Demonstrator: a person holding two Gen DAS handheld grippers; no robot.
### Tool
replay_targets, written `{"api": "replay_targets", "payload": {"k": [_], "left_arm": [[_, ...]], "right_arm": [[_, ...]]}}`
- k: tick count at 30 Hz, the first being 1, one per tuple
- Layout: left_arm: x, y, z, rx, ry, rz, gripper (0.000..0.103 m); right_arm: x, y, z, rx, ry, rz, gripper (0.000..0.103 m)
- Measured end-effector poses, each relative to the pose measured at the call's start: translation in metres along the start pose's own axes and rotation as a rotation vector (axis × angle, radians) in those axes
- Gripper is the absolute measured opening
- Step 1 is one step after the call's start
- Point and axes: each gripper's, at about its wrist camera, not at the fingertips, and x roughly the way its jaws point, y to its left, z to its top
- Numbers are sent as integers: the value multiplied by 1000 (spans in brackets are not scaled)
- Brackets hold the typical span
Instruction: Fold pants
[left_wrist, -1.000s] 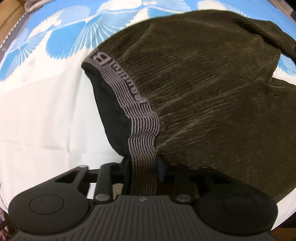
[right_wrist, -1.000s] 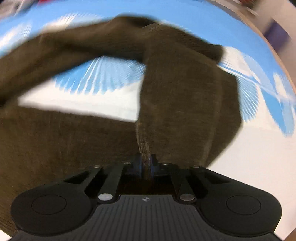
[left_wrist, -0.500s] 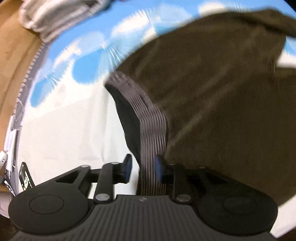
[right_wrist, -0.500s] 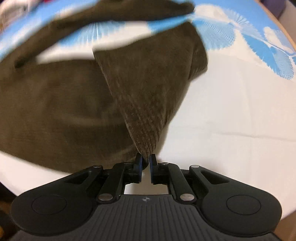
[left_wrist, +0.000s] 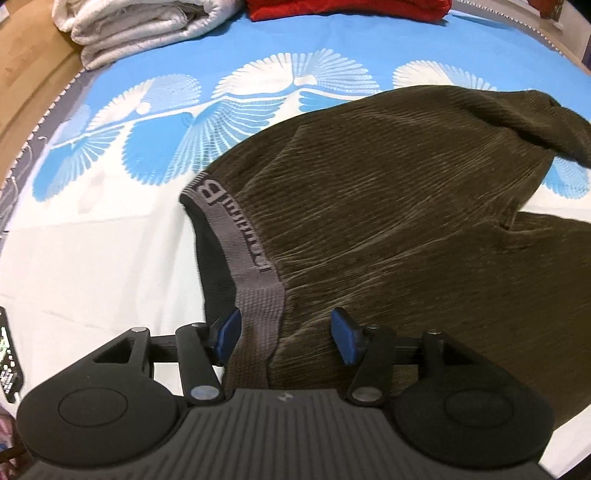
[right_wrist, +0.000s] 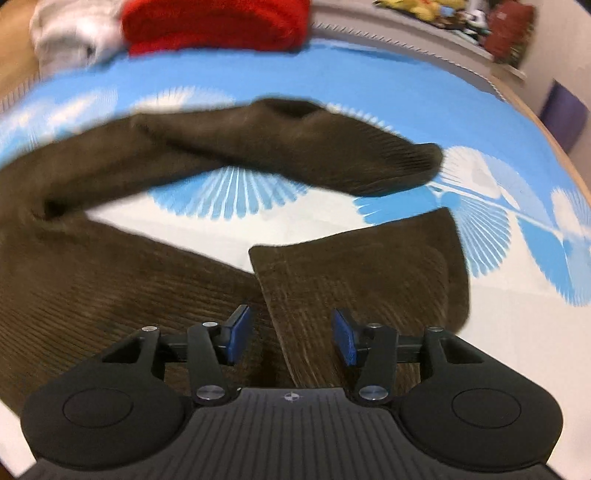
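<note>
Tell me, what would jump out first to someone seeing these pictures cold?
Probably the dark olive corduroy pants, spread over a bed sheet printed with blue and white fans; their grey lettered waistband runs toward the left gripper. Next, the blue-padded jaws of that gripper and the right gripper, both opening, with fabric between them but not pinched. At the far edge sit a red folded garment and white towels.

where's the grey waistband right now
In the left wrist view the grey waistband runs along the pants' left edge, down between the opening left gripper.

Right gripper (right_wrist: 291, 334) jaws opening over pants (right_wrist: 362, 273) cuff, not pressing.
</note>
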Motion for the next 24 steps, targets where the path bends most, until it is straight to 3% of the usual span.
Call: {"api": "replay_targets", "payload": {"k": [5, 8, 9, 10, 11, 14, 17, 19, 22, 24], "left_arm": [[1, -2, 4, -3, 3, -26, 64], [-1, -3, 5, -3, 1, -36, 64], [-3, -3, 6, -4, -4, -37, 64], [-4, -2, 6, -6, -6, -38, 64], [-4, -2, 6, -9, -5, -39, 64], [-5, -5, 6, -5, -2, -36, 64], [-8, -10, 6, -5, -4, -45, 64], [-11, -17, 7, 1, -12, -51, 64], [-17, -30, 6, 20, -28, -68, 64], [-21, -37, 6, 39, -35, -73, 64]], "right_arm": [[40, 29, 12, -129, 95, -120, 51], [52, 36, 14, -164, 118, -151, 49], [55, 36, 14, -169, 127, -155, 44], [57, 36, 14, -166, 137, -160, 23], [58, 34, 14, -155, 147, -156, 12], [45, 18, 13, -76, 110, -143, 8], [10, -19, 10, 94, 3, -178, 7], [-15, -59, -1, 273, -55, -214, 7], [-54, -132, -43, 633, -98, -301, 7], [-72, -177, -87, 870, -62, -377, 7]]}}
